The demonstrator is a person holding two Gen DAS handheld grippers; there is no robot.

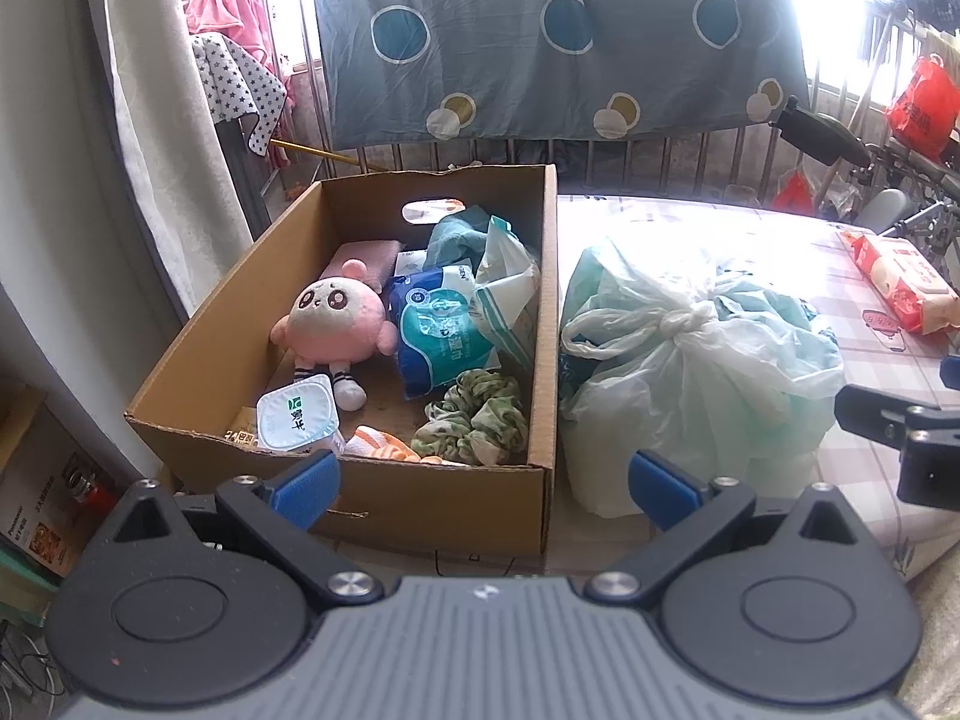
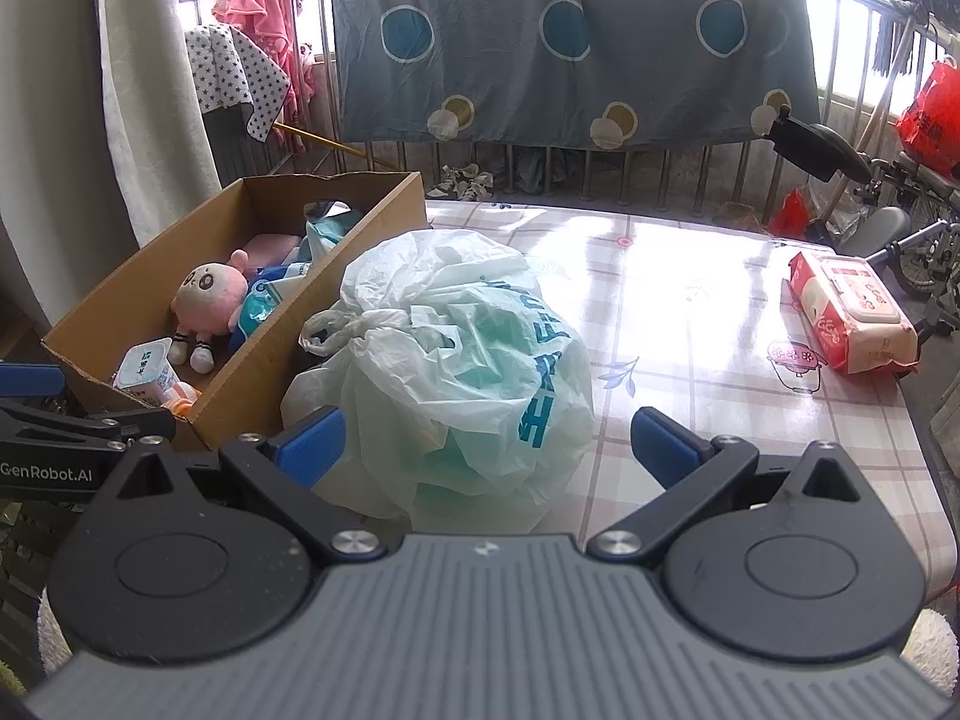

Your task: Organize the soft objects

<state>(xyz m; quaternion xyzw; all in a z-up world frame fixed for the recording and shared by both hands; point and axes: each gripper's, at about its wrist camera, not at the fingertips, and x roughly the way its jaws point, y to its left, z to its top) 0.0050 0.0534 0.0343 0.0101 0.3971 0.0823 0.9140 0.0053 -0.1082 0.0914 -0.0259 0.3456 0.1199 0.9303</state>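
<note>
A cardboard box (image 1: pixel 384 498) (image 2: pixel 252 384) stands at the table's left. In it lie a pink plush doll (image 1: pixel 333 318) (image 2: pixel 207 300), a blue wet-wipes pack (image 1: pixel 438 330), a green scrunchie (image 1: pixel 474 417), a white cup (image 1: pixel 297 414) and folded cloths. A knotted pale-green plastic bag (image 1: pixel 690 360) (image 2: pixel 456 372) sits right of the box. My left gripper (image 1: pixel 483 489) is open and empty, in front of the box's near wall. My right gripper (image 2: pixel 486 447) is open and empty, its fingers either side of the bag's near end.
A red wet-wipes pack (image 2: pixel 852 312) (image 1: pixel 906 282) lies at the table's far right on the checked tablecloth (image 2: pixel 690 312). A railing with a hanging blue sheet (image 2: pixel 570 42) runs behind. A bicycle (image 2: pixel 870 180) stands at the right, a curtain (image 1: pixel 162 120) at the left.
</note>
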